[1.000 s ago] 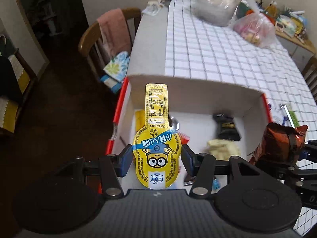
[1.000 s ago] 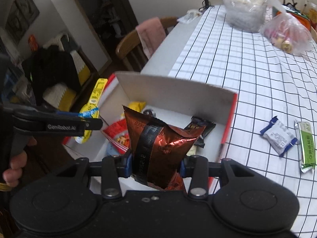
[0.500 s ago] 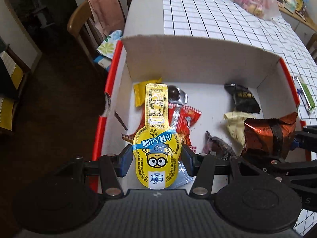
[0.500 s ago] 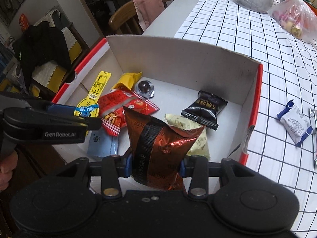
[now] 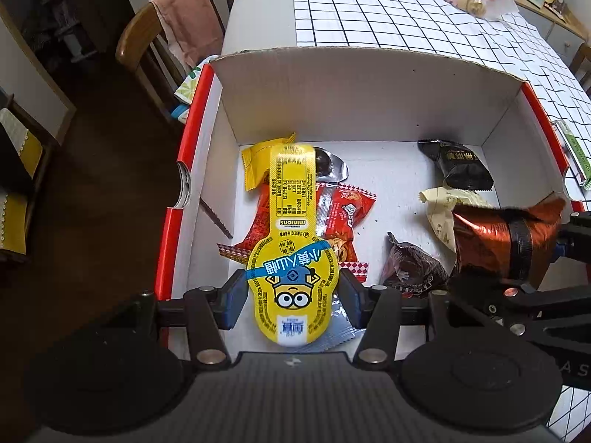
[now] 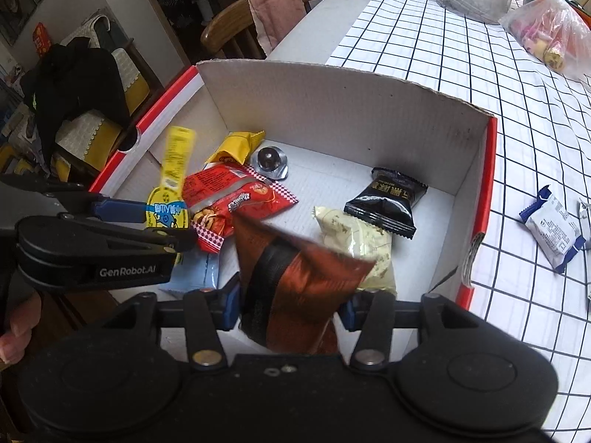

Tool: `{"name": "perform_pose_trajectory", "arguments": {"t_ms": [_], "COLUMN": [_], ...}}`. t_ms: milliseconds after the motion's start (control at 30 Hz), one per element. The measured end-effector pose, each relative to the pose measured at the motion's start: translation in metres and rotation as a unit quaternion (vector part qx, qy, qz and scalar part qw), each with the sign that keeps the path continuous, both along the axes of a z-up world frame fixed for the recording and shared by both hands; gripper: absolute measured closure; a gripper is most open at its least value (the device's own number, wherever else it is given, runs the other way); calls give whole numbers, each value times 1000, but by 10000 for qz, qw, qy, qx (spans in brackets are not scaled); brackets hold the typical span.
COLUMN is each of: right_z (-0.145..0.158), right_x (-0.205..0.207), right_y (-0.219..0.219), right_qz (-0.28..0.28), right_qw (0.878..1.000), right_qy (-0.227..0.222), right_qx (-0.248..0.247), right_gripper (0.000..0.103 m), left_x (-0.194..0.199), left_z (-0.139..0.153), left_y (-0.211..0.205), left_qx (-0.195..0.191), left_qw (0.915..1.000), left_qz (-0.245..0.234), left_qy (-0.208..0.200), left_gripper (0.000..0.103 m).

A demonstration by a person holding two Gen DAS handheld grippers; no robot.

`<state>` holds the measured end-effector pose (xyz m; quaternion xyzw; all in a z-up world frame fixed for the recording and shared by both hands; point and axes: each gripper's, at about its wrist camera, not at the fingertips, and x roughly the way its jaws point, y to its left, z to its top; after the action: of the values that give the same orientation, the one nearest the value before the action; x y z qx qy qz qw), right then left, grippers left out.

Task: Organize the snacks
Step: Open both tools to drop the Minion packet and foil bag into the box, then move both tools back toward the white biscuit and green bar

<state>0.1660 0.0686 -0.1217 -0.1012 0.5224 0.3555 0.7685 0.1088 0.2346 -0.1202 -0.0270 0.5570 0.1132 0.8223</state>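
Two snacks are being lowered into an open cardboard box (image 6: 343, 110) on a checked table (image 6: 443, 55). In the left gripper (image 5: 293, 299), a yellow cartoon packet (image 5: 293, 243) is clamped between narrow jaws above a red packet (image 5: 347, 210). The right gripper (image 6: 291, 310) is opening; a brown foil packet (image 6: 295, 288) sits between its pads, apparently slipping free. Next, the yellow packet probably needs releasing, then the loose packets (image 6: 554, 229) collected.

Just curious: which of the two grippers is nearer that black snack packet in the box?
Right. The right gripper hovers just short of the black packet; the left gripper is across the box, over the red packet.
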Motion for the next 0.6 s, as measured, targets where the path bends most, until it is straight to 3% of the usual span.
{"name": "perform_pose_trajectory", "arguments": {"t_ms": [600], "right_z": [43], "right_x": [-8], "right_y": [-28], "right_qz": [-113], "right_qw": [9977], "right_qy": [-296], "right_qx": [595], "right_gripper": [25], "left_x": [-19], "left_z": [37], "left_y": [-9], "left_qx": [-153], "left_qw": [9983], "left_qz": [-28], "left_qy": [-559], "left_gripper": [43]}}
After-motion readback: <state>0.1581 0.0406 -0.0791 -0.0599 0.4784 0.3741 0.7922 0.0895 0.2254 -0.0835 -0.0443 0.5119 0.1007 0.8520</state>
